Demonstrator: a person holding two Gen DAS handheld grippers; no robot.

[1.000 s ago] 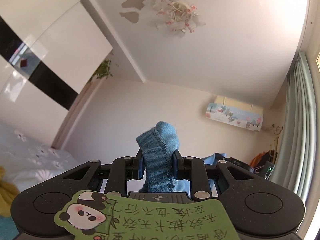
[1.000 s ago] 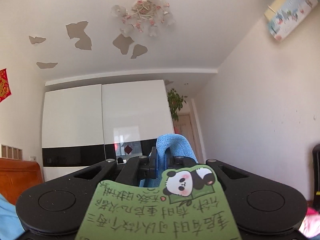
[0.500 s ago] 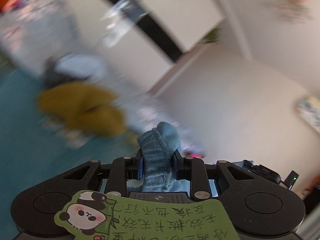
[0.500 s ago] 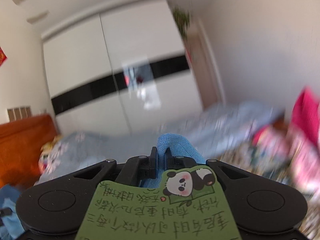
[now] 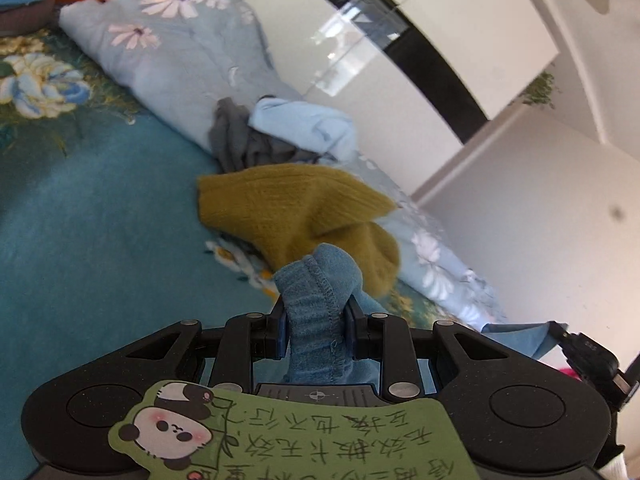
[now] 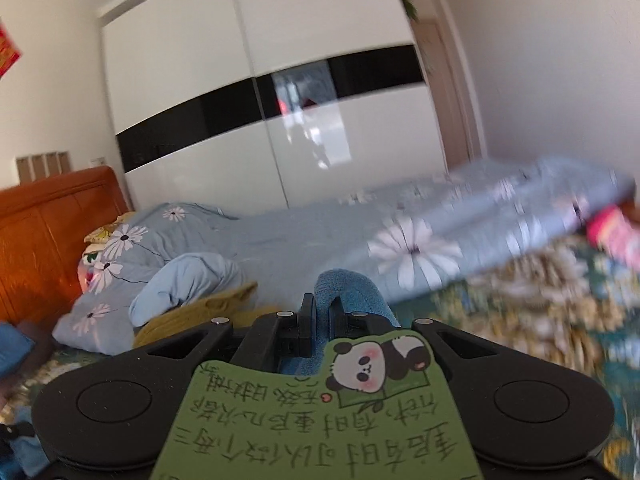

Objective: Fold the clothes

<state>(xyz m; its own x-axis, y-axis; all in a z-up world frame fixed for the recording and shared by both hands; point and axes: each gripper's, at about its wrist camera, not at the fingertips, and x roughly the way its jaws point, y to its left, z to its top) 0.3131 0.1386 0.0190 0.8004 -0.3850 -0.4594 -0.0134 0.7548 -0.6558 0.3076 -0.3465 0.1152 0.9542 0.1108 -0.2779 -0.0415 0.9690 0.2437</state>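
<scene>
Clearly, the blue garment (image 5: 316, 312) is pinched at two places: its stitched, ribbed hem stands up between the fingers of the left gripper (image 5: 315, 322), and a smooth fold of the same blue cloth (image 6: 348, 292) arches over the fingers of the right gripper (image 6: 322, 320). Both grippers are clenched on the fabric, jaws pressed against it on either side.

In the left wrist view, a mustard knit garment (image 5: 296, 208) lies at twelve o'clock of the held hem, just beyond it. Farther out toward eleven o'clock, a grey garment (image 5: 240, 140) and a pale blue garment (image 5: 308, 124) are bunched together, touching. They rest against a light blue floral quilt (image 5: 172, 52) running from ten o'clock to three o'clock, on a teal floral bedsheet (image 5: 80, 216).

In the right wrist view, the mustard knit (image 6: 192, 312) and pale blue piece (image 6: 188, 276) sit at nine to ten o'clock of the gripper. Behind them stand an orange wooden headboard (image 6: 48, 232) and a white wardrobe (image 6: 280, 80) with a black band.
</scene>
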